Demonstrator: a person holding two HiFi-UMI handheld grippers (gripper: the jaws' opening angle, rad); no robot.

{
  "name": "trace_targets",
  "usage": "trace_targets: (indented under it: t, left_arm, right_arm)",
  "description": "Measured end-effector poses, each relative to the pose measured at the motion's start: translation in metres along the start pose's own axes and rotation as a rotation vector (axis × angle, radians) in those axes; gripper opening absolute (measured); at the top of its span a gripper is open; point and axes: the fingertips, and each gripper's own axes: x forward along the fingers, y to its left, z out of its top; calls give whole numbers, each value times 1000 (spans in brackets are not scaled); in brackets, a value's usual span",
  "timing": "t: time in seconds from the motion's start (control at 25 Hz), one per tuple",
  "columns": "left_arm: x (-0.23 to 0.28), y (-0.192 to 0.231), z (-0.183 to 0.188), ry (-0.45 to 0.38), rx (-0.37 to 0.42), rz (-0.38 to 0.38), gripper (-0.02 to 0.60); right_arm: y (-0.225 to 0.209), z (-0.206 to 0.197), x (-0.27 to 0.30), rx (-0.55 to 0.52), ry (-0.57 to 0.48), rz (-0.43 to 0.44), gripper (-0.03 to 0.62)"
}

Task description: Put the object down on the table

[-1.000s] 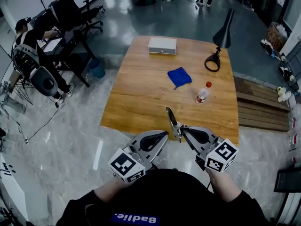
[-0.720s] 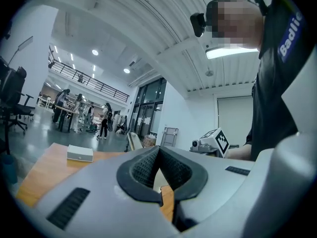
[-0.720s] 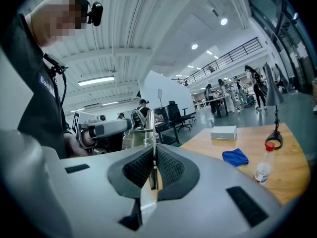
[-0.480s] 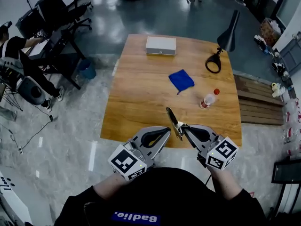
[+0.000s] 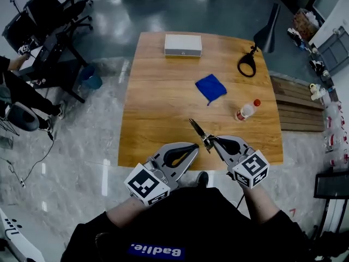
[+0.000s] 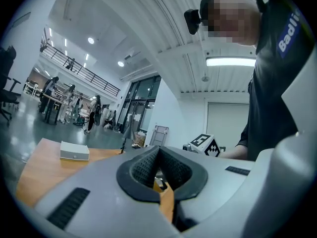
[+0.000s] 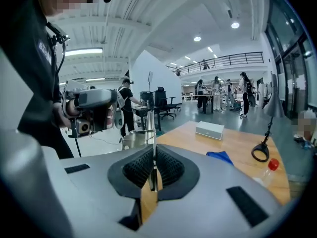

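Note:
My right gripper (image 5: 210,141) is shut on the handle of a thin metal utensil (image 5: 196,128). The utensil sticks out forward and to the left, just above the front edge of the wooden table (image 5: 158,113). In the right gripper view the utensil (image 7: 134,139) stands edge-on between the pads of the right gripper (image 7: 153,151). My left gripper (image 5: 194,146) hangs beside it at the table's front edge. Its pads meet with nothing between them, as the left gripper view shows at the left gripper (image 6: 158,151).
On the table lie a blue cloth (image 5: 211,87), a bottle with a red cap on its side (image 5: 246,110), a white box (image 5: 182,45) at the far edge and a black desk lamp (image 5: 256,45). Office chairs (image 5: 46,15) stand left, wooden pallets (image 5: 297,111) right.
The head view has drifted, so the table sits a little higher and closer in the frame. Both grippers keep their places by the front edge, and the right one still holds the utensil.

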Motion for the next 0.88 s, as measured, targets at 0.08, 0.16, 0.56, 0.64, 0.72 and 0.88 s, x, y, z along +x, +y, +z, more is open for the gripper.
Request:
trace_targets:
  t: [0.08, 0.16, 0.56, 0.64, 0.72, 0.88]
  left_arm:
    - [5, 4, -2, 2, -6, 12, 8]
    - [11, 7, -2, 4, -10, 28, 8]
    - [34, 6, -4, 18, -12, 107, 8]
    - [35, 4, -7, 29, -21, 115, 8]
    - [37, 1, -8, 31, -34, 119, 8]
    - [40, 0, -9, 41, -35, 137, 8]
  right_arm:
    - [-8, -8, 7, -35, 35, -2, 9]
    - [-16, -17, 14, -77, 70, 0, 9]
    - [-62, -93, 54, -412, 309, 1, 9]
    - [-67, -113, 63, -476, 362, 8, 11]
    - [-71, -131, 71, -524, 405, 18, 11]
    - [-78, -160, 86, -625, 475, 37, 11]
